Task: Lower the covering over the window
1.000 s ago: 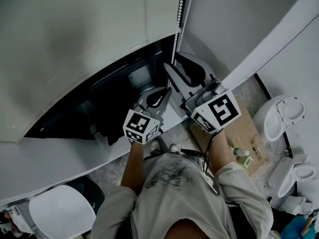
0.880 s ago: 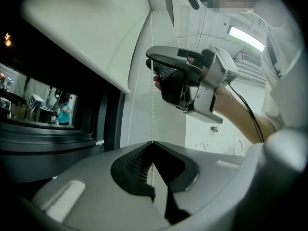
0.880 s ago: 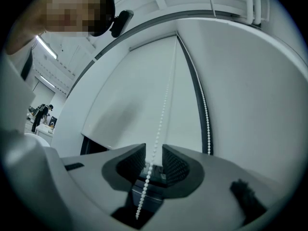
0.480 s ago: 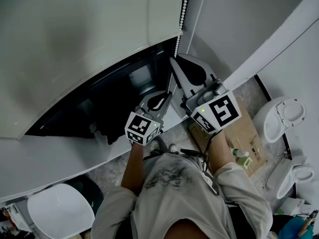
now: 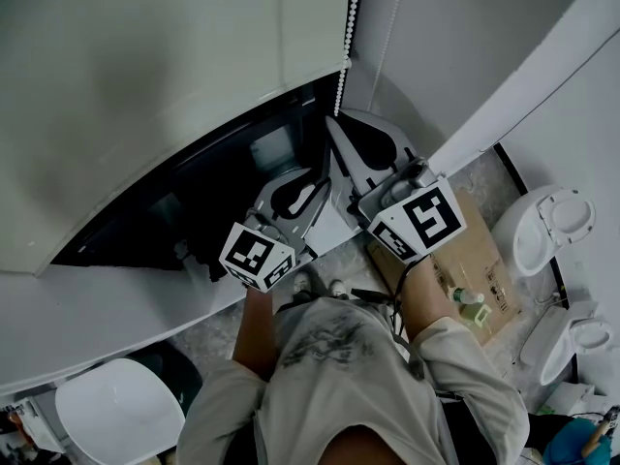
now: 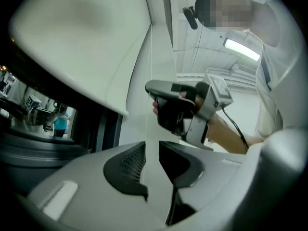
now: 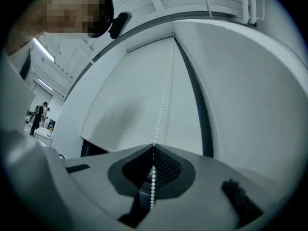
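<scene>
A white roller blind [image 5: 174,76] covers the upper part of a dark window [image 5: 194,201]. A white bead chain [image 5: 346,42] hangs at the blind's right edge. My right gripper [image 5: 332,126] is shut on the chain; in the right gripper view the beads [image 7: 153,177] run between its closed jaws [image 7: 153,150], with the blind [image 7: 139,105] behind. My left gripper [image 5: 320,180] sits just below and to the left. Its jaws have just been opening and now stand apart [image 6: 152,153], with nothing pressed between them. The chain [image 6: 146,121] shows faintly beyond the gap, below the right gripper [image 6: 154,93].
A white sill [image 5: 116,308] runs under the window. On the floor to the right lie white toilets [image 5: 542,226], a flattened cardboard box [image 5: 475,269] and a small bottle [image 5: 470,303]. A white seat [image 5: 121,415] stands at lower left.
The left gripper's jaws have gone from closed to apart, and its marker cube has shifted toward the lower left in the head view. The right gripper has stayed put.
</scene>
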